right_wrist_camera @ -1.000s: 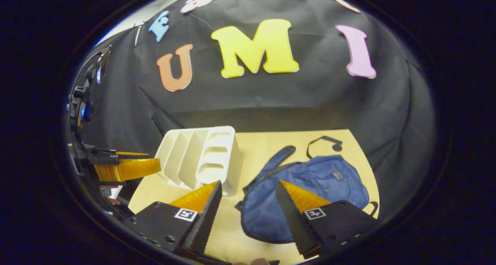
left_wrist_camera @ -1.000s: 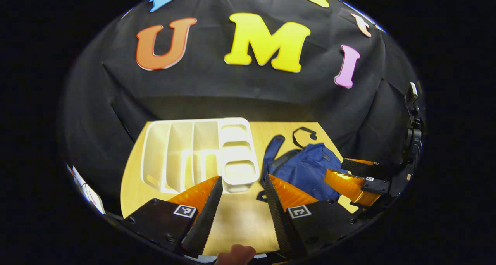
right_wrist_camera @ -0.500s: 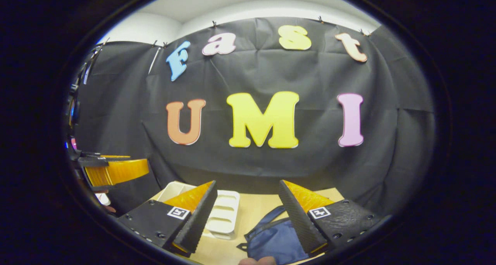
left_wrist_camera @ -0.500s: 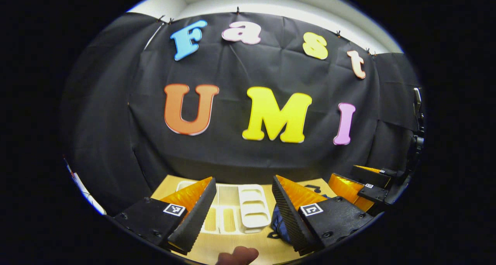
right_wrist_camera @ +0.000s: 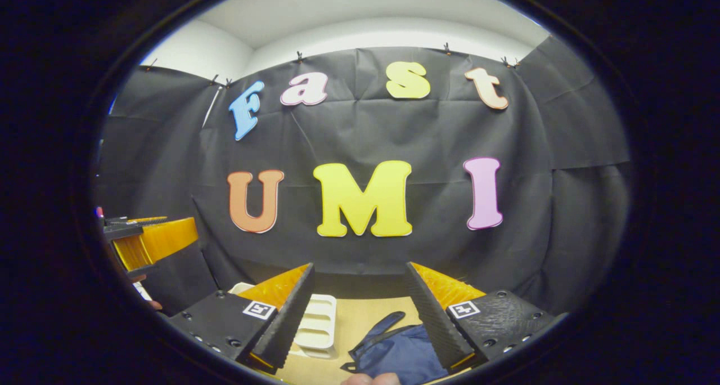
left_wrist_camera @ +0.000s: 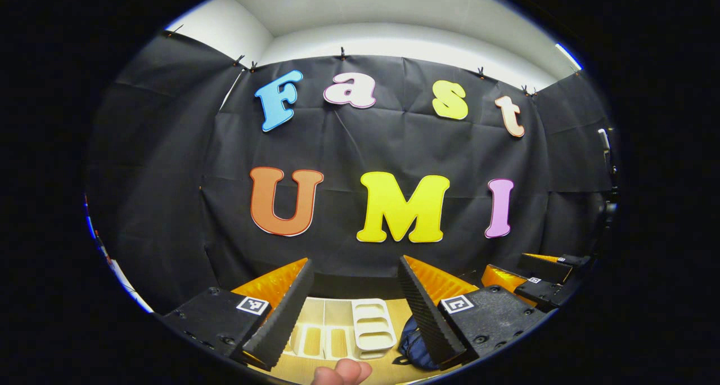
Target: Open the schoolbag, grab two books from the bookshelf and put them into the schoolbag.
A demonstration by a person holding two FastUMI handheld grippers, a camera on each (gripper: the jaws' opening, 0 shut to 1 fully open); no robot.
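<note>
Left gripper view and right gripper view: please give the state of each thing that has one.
left tool: open, holding nothing
right tool: open, holding nothing
bookshelf: on the table, visible slots without books
schoolbag: lying on the table beside the bookshelf; zipper cannot be seen

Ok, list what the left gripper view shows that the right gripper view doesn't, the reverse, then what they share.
Left gripper view: the bookshelf's upright slots seen from the front, and the right gripper off to the right.
Right gripper view: the strap of the schoolbag lying on the table, and the left gripper at the left edge.
Shared: white bookshelf, blue schoolbag, wooden table, open fingers in front.
</note>
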